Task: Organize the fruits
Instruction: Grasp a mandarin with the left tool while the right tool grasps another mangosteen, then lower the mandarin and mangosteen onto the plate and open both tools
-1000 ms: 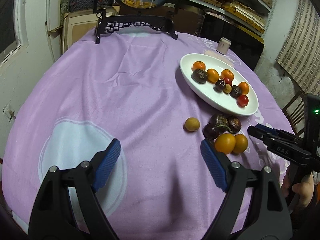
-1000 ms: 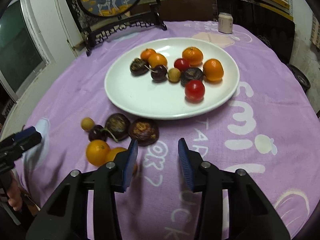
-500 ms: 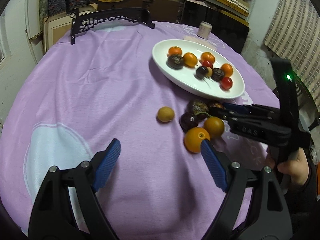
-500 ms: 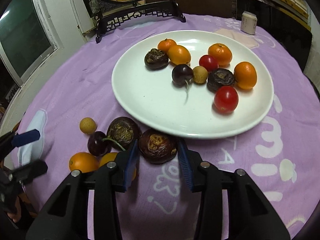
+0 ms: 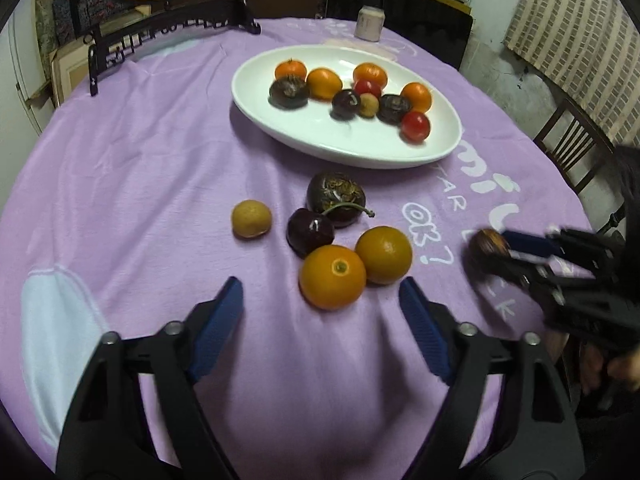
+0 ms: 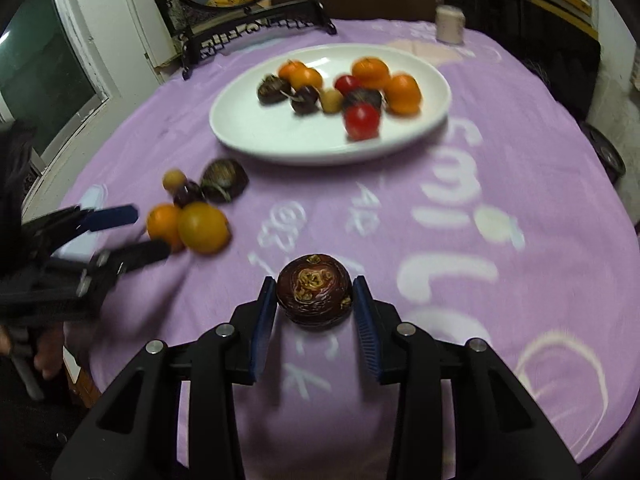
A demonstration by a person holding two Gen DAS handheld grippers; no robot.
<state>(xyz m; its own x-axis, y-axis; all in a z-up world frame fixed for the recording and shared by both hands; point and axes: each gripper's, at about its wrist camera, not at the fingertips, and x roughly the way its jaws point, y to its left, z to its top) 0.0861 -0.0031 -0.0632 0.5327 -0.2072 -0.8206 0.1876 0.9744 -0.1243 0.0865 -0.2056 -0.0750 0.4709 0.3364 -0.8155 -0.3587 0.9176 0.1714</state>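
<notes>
The right gripper (image 6: 315,300) pinches a dark, probably firm fruit (image 6: 314,294) across its sides; the left gripper (image 5: 320,312) gapes empty at 6 o'clock of two oranges (image 5: 332,277).

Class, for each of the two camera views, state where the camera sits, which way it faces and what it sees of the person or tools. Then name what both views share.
Left wrist: sits on the left gripper, open, facing two oranges and the white plate; right gripper at right.
Right wrist: sits on the right gripper, shut on a dark wrinkled fruit, facing the plate; left gripper at left.
Shared: plate, loose fruit, purple tablecloth.
</notes>
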